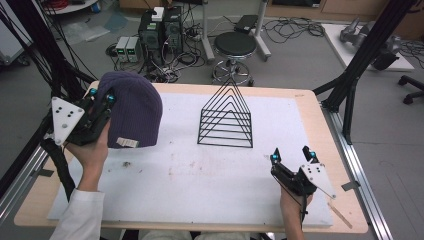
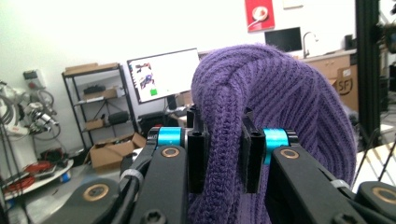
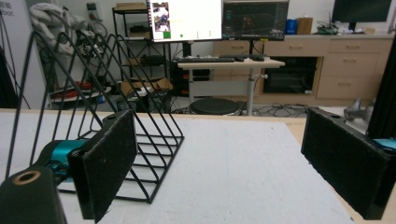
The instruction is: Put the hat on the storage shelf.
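Nearest the person, the right gripper was held low over the white mat at the near right of the table, its jaws spread wide with nothing between them; in the right gripper view only bare mat lay between the two black pads. No risk was seen there, except that a forward sweep could have knocked the black wire rack, which stood just ahead and to its left.

Farther along, at the left edge of the table, the left gripper was pinched onto a fold of the purple knit beanie. In the left gripper view a thick ridge of ribbed knit was seen squeezed between the jaws, while the rest of the hat bulged up and over them. The beanie was held raised above the mat, with its label end hanging toward the table.

The hold was judged to be on a single bunched fold and not on the brim, so the stretchy knit could have slid out under its own weight if swung. Should the hat have been meant for the rack in the middle of the table, the hanging end might have snagged on the triangular wires and tipped or dragged the light frame.
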